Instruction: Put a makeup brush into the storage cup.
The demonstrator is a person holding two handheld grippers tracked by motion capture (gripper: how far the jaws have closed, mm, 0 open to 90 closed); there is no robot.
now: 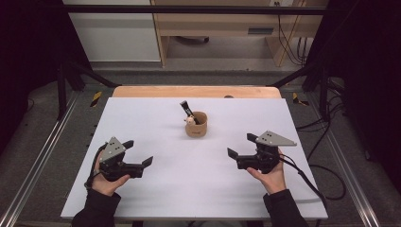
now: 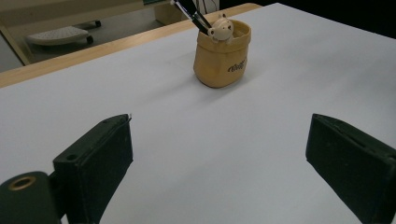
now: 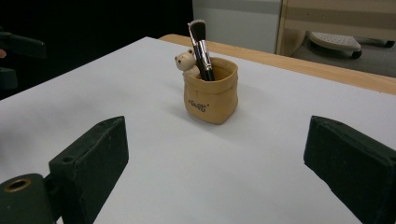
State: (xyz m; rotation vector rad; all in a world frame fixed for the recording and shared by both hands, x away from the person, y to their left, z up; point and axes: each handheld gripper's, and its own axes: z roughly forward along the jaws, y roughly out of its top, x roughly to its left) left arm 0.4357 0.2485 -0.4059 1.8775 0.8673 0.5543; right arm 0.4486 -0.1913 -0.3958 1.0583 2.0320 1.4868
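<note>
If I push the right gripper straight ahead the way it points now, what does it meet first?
Probably the tan pot holding the brush: in the right gripper view it stands ahead, slightly left of centre between the open jaws of the right gripper. Bare white table lies before it. Depth is uncertain.

- The desk [image 1: 189,165] was covered in plain white, with a light wooden edge along its far side.
- The cup [image 3: 211,95] was tan, almost mustard, with small dark lettering on its side.
- The brush [image 3: 201,44] had a black handle, a silvery collar and dark bristles tipped white.
- The bear figure [image 3: 186,61] on the cup's rim was cream.
- The left hand-held gripper [image 1: 140,152] and the right hand-held gripper [image 1: 241,145] were black, each topped by a grey plate.
- The sleeves [image 1: 97,210] were dark, possibly black.
</note>
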